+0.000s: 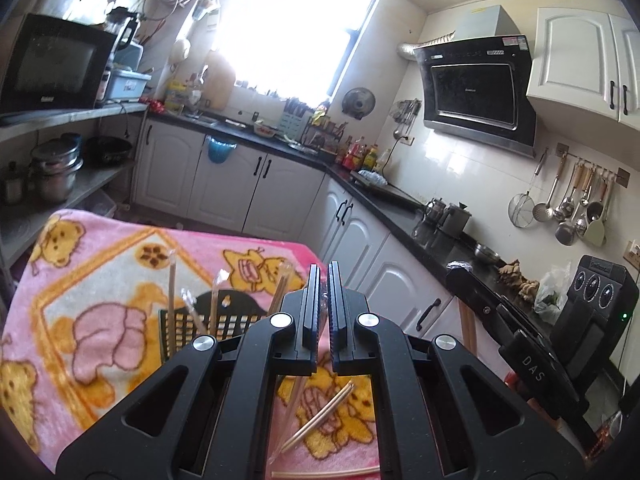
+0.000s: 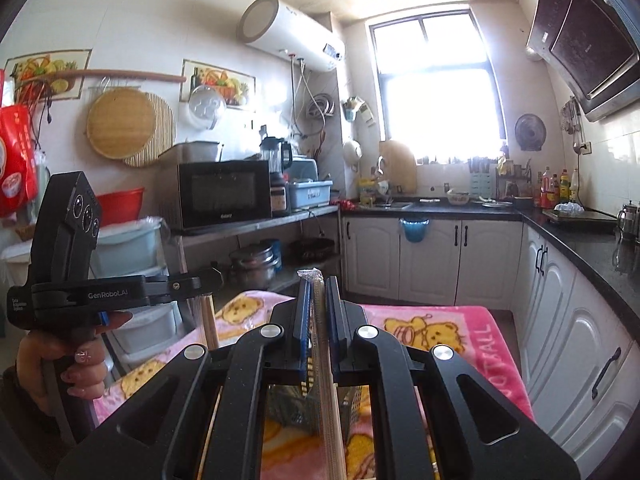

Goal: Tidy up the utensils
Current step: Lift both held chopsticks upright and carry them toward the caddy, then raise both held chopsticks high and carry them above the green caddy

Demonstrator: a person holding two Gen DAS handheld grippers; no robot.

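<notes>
Black gripper arms fill the foreground of both wrist views above a table draped in a pink cartoon-bear blanket (image 1: 120, 248). Seen from its own camera, the right gripper (image 2: 317, 292) has its jaws drawn in on a wrapped pair of chopsticks (image 2: 316, 320), which stands upright between the blue-edged pads with its clear wrapper tip poking out above the fingertips. Directly below it, a dark slotted utensil basket (image 2: 352, 404) sits on the blanket, only partly visible behind the gripper frame. In the left wrist view, the left gripper (image 1: 324, 280) shows its jaws nearly pressed together, with something clear and crinkled just visible in the narrow gap; what it is cannot be told. Just left of that gripper, the same basket (image 1: 224, 320) holds several wrapped chopsticks (image 1: 172, 292) that lean upright out of it. More loose chopsticks (image 1: 320, 416) lie flat on the blanket beneath the left gripper's frame. At the right edge of the left wrist view, the right gripper's body (image 1: 520, 344) reaches in; at the left edge of the right wrist view, a hand (image 2: 76, 360) grips the handle of the left device. Behind them run white kitchen cabinets (image 2: 432, 256), a black countertop (image 1: 384, 192) and a bright window (image 2: 436, 80).
</notes>
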